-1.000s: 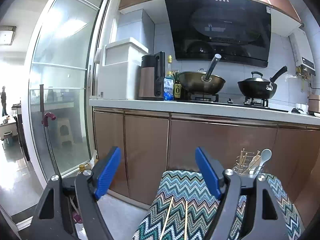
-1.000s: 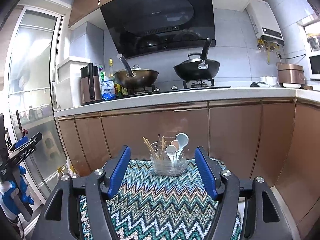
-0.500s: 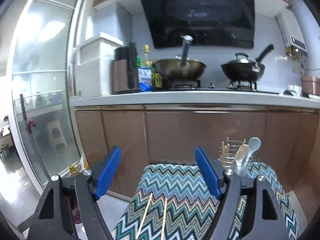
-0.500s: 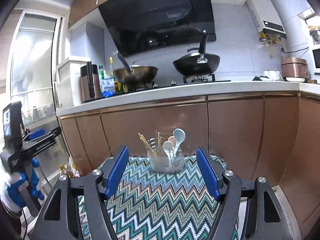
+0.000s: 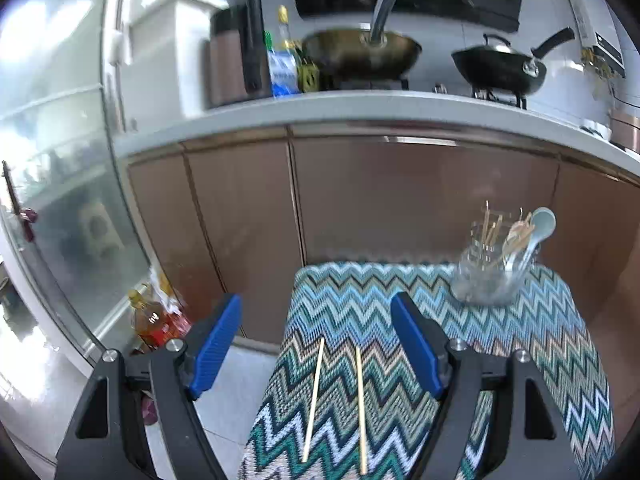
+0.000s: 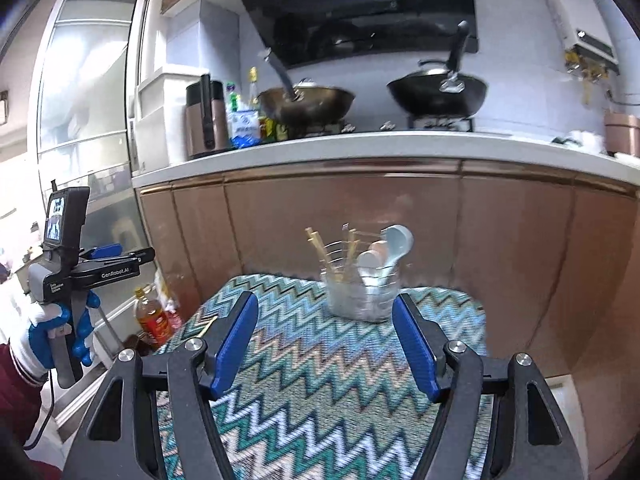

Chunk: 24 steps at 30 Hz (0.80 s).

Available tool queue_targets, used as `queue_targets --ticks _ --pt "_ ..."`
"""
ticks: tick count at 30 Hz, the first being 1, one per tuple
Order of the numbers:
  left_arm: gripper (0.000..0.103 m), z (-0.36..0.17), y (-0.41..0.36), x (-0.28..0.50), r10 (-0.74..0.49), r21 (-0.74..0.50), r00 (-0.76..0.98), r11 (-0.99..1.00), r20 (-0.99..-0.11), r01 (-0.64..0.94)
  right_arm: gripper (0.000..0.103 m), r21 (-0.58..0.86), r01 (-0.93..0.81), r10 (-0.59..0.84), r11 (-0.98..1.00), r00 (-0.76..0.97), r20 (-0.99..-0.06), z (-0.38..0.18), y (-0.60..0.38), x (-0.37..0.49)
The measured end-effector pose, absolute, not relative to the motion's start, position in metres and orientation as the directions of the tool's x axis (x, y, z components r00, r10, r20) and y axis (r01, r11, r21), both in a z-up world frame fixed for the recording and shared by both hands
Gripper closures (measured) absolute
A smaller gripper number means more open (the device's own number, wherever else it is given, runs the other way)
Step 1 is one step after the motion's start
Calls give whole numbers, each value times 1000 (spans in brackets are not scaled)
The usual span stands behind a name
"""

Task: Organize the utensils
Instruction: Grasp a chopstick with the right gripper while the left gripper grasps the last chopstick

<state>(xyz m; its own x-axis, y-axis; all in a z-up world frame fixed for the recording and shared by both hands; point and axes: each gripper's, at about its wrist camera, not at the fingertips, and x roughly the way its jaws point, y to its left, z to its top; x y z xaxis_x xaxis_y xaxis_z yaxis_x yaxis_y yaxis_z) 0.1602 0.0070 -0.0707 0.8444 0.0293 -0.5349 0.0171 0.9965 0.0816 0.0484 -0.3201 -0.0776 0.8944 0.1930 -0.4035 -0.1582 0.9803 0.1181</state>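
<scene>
Two wooden chopsticks [image 5: 338, 398] lie side by side on a zigzag-patterned cloth [image 5: 520, 344] covering a small table. My left gripper [image 5: 316, 348] is open and empty, above the chopsticks' far ends. A clear glass holder [image 5: 486, 278] with chopsticks and pale spoons stands at the cloth's far right; it also shows in the right wrist view [image 6: 362, 290]. My right gripper [image 6: 326, 340] is open and empty, short of the holder. The left gripper [image 6: 116, 258] shows at the far left of the right wrist view, held in a gloved hand.
Brown kitchen cabinets [image 5: 400, 200] stand just behind the table under a white counter [image 6: 360, 148] with two woks, bottles and a kettle. An oil bottle [image 5: 150, 318] stands on the floor left of the table. A glass sliding door [image 5: 52, 160] is on the left.
Both grippers have tilted down and moved closer to the table. The chopsticks now show in full between the left fingers. The holder looms larger in the right wrist view. Both grippers stay open.
</scene>
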Motion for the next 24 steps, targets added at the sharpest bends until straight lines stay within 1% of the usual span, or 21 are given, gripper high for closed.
queue_targets --ticks 4,8,12,18,19,21,23,24 --pt "27 -93 30 185 -87 10 748 992 -658 125 40 195 -232 298 953 833 -467 -92 -286 91" --pt "28 -125 47 213 -120 -28 668 989 -735 147 45 242 -279 368 929 756 -542 -115 -250 132" --pt "28 -151 60 242 -190 -115 579 980 -793 164 53 278 -311 417 909 667 -618 -140 -218 168" --pt "29 -183 59 279 -263 -194 470 962 -842 191 56 277 -325 423 904 595 -684 -167 -196 198" --pt "31 -190 59 286 -268 -203 452 961 -851 188 57 278 -325 423 904 584 -693 -171 -194 204" --pt "37 -200 60 297 -273 -213 424 960 -864 184 59 285 -326 426 902 560 -711 -180 -190 216" --pt "48 -215 63 310 -277 -227 380 959 -883 170 61 298 -330 437 895 527 -729 -190 -184 228" --pt "50 -221 65 315 -278 -232 364 959 -889 165 63 304 -332 442 893 514 -736 -194 -182 232"
